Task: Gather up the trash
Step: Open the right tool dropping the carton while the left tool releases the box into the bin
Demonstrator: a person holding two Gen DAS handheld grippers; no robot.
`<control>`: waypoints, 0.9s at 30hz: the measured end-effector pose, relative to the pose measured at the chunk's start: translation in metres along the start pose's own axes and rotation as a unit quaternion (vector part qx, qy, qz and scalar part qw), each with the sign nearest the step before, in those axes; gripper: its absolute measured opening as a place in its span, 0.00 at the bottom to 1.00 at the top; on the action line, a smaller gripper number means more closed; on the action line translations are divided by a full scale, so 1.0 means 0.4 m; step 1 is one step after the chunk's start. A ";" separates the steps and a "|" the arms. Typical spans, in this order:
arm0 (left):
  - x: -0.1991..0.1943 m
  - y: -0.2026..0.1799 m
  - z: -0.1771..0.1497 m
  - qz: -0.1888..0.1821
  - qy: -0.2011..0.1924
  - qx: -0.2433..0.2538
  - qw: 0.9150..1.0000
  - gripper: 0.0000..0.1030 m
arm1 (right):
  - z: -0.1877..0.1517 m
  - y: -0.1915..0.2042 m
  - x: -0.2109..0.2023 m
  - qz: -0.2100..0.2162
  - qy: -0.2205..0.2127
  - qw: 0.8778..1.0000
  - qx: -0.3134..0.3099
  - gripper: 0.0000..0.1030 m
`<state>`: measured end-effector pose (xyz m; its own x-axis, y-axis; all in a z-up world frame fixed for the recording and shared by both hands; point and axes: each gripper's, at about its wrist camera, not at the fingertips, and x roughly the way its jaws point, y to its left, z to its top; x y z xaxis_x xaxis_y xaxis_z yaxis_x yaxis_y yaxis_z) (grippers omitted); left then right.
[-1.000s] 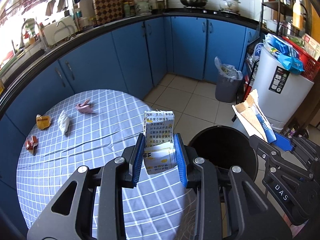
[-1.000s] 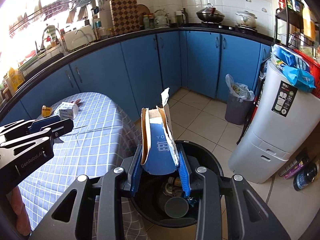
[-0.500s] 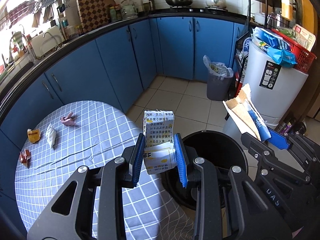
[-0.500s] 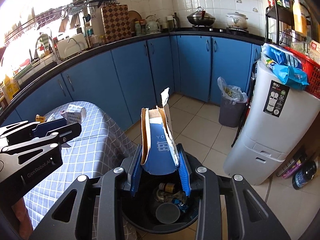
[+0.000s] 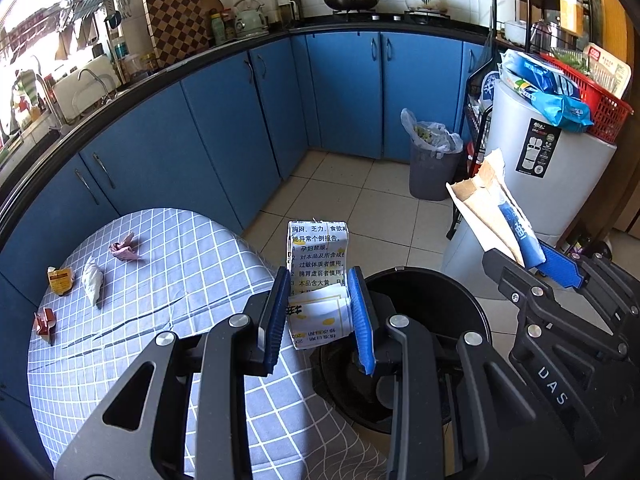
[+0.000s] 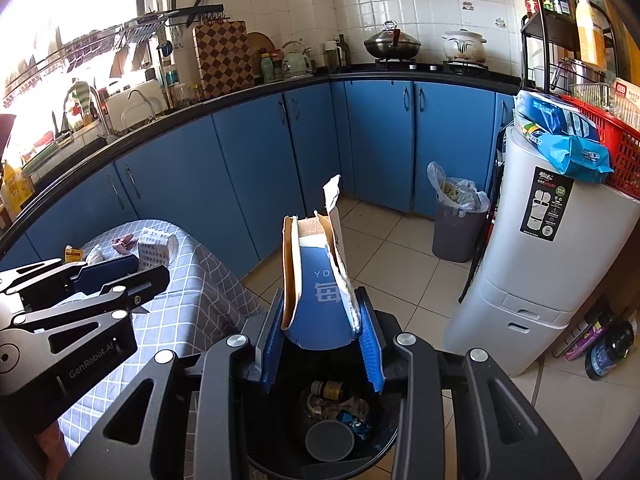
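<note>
Standing on the tiled floor beside the round worktop with its grey checked cloth (image 5: 168, 280), the black round trash bin (image 6: 384, 450) contains a brown bottle (image 6: 329, 390), a dark round lid (image 6: 329, 440) and crumpled blue wrappers. The left tongs (image 5: 319, 312) are clamped narrow on a white printed medicine carton (image 5: 318, 264), held at the bin rim by the worktop edge. The right tongs (image 6: 320, 330) grip a torn blue-and-brown cardboard box (image 6: 316, 272) upright above the bin opening. Four scraps lie on the cloth: pink paper (image 5: 124, 249), a white wad (image 5: 93, 280), an orange wrapper (image 5: 60, 280), a red wrapper (image 5: 44, 320). Compared with one second ago, the left tongs have shifted from over the worktop toward the bin.
</note>
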<state>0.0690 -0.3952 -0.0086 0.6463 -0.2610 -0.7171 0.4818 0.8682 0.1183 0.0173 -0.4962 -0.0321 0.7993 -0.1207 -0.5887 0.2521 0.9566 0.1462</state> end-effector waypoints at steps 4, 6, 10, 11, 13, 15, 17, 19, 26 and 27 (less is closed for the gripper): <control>0.007 -0.001 0.007 -0.001 0.000 0.000 1.000 0.30 | 0.001 -0.002 0.002 -0.002 0.000 1.000 0.000 0.33; 0.010 0.000 0.009 -0.001 -0.001 0.000 1.000 0.30 | 0.003 -0.005 0.009 0.000 0.002 1.000 0.003 0.33; 0.020 0.007 0.010 -0.002 0.003 -0.002 1.000 0.30 | 0.006 -0.002 0.025 0.001 0.007 1.000 0.005 0.33; 0.023 0.008 0.010 -0.003 0.003 -0.003 1.000 0.30 | 0.006 -0.001 0.029 0.000 0.008 1.000 0.005 0.33; 0.026 0.010 0.011 -0.003 0.004 -0.004 1.000 0.30 | 0.007 0.000 0.035 -0.001 0.010 1.000 0.005 0.36; 0.027 0.011 0.012 -0.004 0.004 -0.005 1.000 0.30 | 0.005 -0.001 0.034 -0.005 0.007 1.000 0.004 0.42; 0.027 0.011 0.015 -0.004 0.003 -0.005 1.000 0.30 | 0.004 -0.003 0.029 -0.023 -0.001 1.000 0.003 0.60; 0.026 0.010 0.017 -0.005 0.002 -0.004 1.000 0.30 | 0.001 -0.010 0.017 -0.049 -0.017 0.999 0.006 0.82; 0.027 -0.005 0.019 -0.010 0.002 -0.001 1.000 0.30 | -0.013 -0.062 0.012 -0.091 -0.016 0.995 0.030 0.87; 0.027 -0.010 0.020 -0.011 0.001 0.001 1.000 0.30 | -0.016 -0.068 0.010 -0.093 -0.015 0.995 0.033 0.87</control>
<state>0.0789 -0.4051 -0.0114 0.6342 -0.2783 -0.7214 0.4973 0.8612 0.1049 0.0102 -0.5210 -0.0437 0.7515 -0.3031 -0.5860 0.4322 0.8973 0.0900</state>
